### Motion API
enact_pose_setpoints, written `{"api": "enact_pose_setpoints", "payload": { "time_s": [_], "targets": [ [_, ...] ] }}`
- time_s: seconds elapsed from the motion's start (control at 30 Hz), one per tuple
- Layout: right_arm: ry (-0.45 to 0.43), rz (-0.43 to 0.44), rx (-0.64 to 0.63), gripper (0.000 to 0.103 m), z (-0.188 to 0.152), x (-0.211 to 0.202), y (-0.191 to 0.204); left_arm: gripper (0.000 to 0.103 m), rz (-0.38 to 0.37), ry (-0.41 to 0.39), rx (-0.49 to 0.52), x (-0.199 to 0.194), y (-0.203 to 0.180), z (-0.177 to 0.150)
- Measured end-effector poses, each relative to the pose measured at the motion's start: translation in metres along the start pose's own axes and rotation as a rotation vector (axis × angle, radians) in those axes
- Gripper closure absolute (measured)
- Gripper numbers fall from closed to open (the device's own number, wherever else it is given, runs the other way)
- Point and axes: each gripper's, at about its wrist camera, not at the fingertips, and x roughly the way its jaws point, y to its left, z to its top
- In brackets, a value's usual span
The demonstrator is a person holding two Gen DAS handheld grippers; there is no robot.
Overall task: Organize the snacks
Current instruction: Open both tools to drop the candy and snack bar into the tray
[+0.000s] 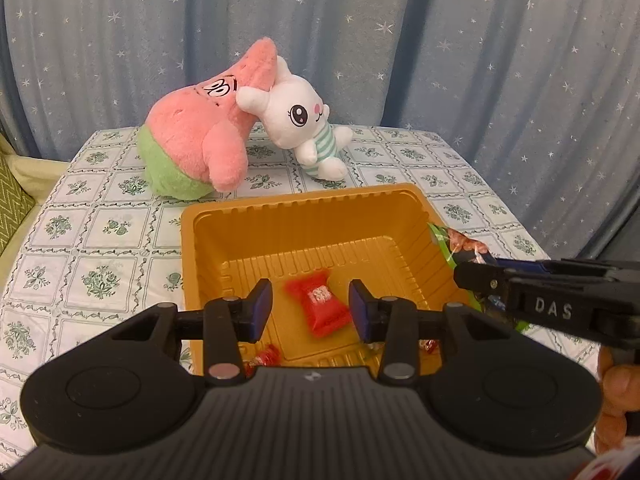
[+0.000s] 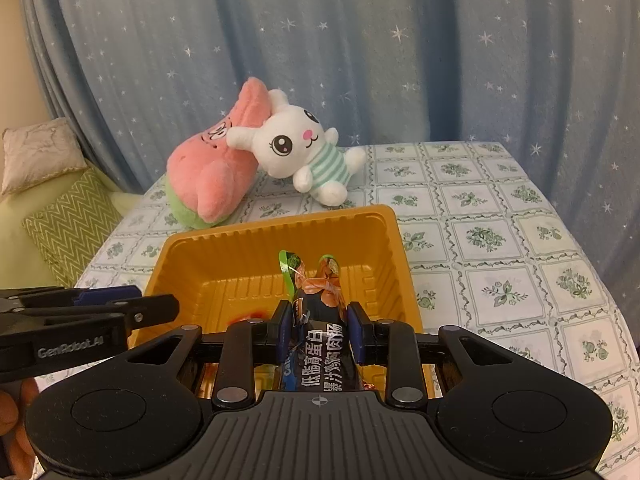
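**user1:** Table [image 2: 500, 216] space is staying open along the right edge; orange tray [image 2: 276, 232] is sitting near the front, red candy [image 1: 324, 308] lying inside.

**user2:** Right gripper [image 2: 318, 332] is pinching a sausage pack [image 2: 320, 320] over the tray's near rim; left gripper [image 1: 310, 310] is hanging wide apart, holding nothing.

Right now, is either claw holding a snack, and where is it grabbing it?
The right claw pinches the dark sausage packet around its middle, over the orange tray. The left claw is open, holding nothing.

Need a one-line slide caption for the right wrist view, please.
Right hand-held gripper shut on a dark sausage snack pack above the orange tray, plush toys behind.
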Motion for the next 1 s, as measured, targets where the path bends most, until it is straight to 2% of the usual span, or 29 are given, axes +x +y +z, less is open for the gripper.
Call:
{"api": "enact_pose_setpoints", "payload": {
  "time_s": [0.63,0.87,0.9,1.0],
  "targets": [
    [0.013,0.024,0.024,0.073,0.004,0.021,0.007,0.065,0.021,0.027,-0.014,0.002,0.013,-0.016],
    [-0.03,0.07,0.046,0.073,0.005,0.025,0.008,0.063,0.026,0.022,-0.023,-0.002,0.019,-0.02],
    [-0.034,0.066,0.045,0.071,0.005,0.024,0.008,0.063,0.025,0.021,-0.024,-0.003,0.02,-0.021],
    [-0.057,0.06,0.061,0.052,0.001,0.014,0.003,0.061,0.019,0.017,-0.04,-0.008,0.022,-0.027]
  ]
}}
